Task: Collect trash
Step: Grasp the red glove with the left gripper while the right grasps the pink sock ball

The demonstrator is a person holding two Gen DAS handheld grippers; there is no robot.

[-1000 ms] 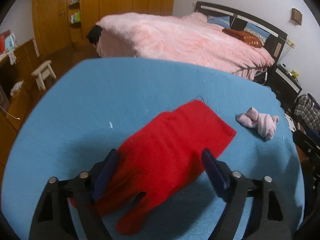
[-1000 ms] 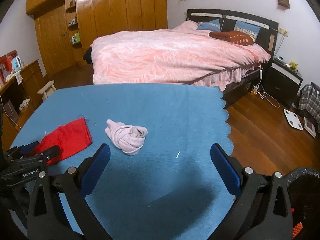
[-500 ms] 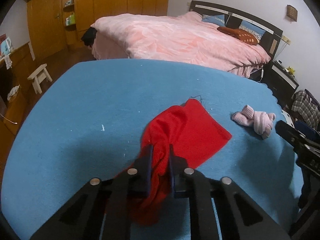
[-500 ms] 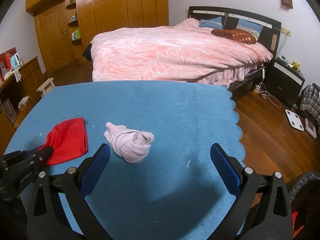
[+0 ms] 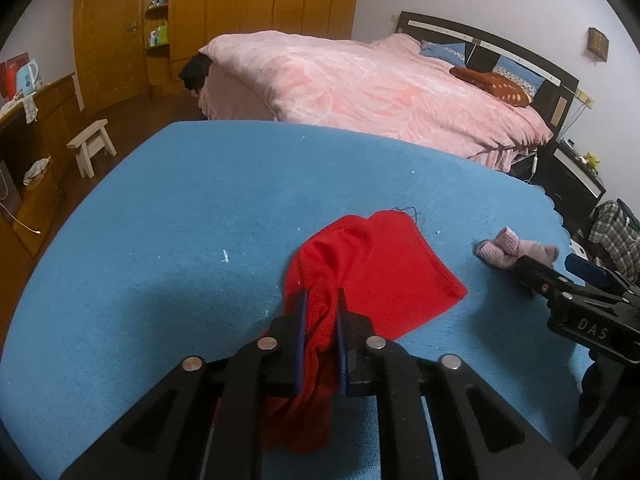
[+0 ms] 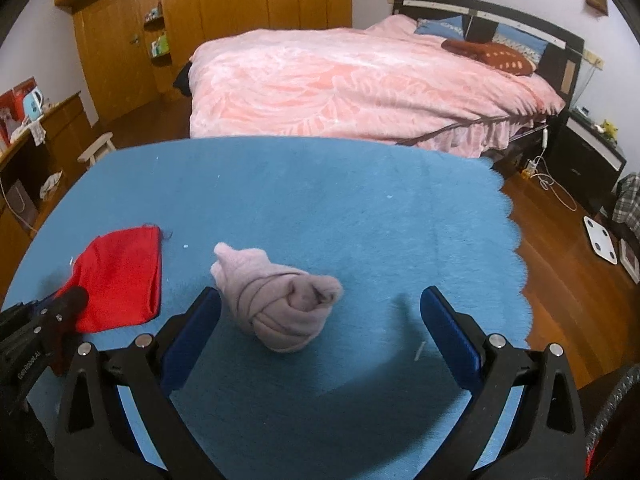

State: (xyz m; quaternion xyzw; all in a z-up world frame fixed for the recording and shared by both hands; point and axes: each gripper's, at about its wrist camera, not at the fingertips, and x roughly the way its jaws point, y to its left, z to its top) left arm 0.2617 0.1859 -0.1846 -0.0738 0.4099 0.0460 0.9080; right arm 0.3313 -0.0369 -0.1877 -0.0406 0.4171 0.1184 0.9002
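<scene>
Left wrist view: left gripper (image 5: 320, 300) clenched on the red cloth (image 5: 372, 268), low centre of frame.
Lift it straight up so the bunched fold stays pinched and the flat end clears the blue table cover (image 5: 180, 200). Right gripper (image 6: 320, 320), jaws spread wide, should straddle the pink rolled sock (image 6: 280, 304) at centre before closing.

Two cloth items lie on the worktop (image 6: 320, 200): one red cloth (image 5: 372, 268) and one pink sock bundle (image 6: 280, 304). Two tools show, the left tool (image 5: 320, 332) and the right tool (image 6: 320, 320). Beyond are one bed (image 6: 360, 80), one stool (image 5: 92, 144) and one scale (image 6: 602, 240).
</scene>
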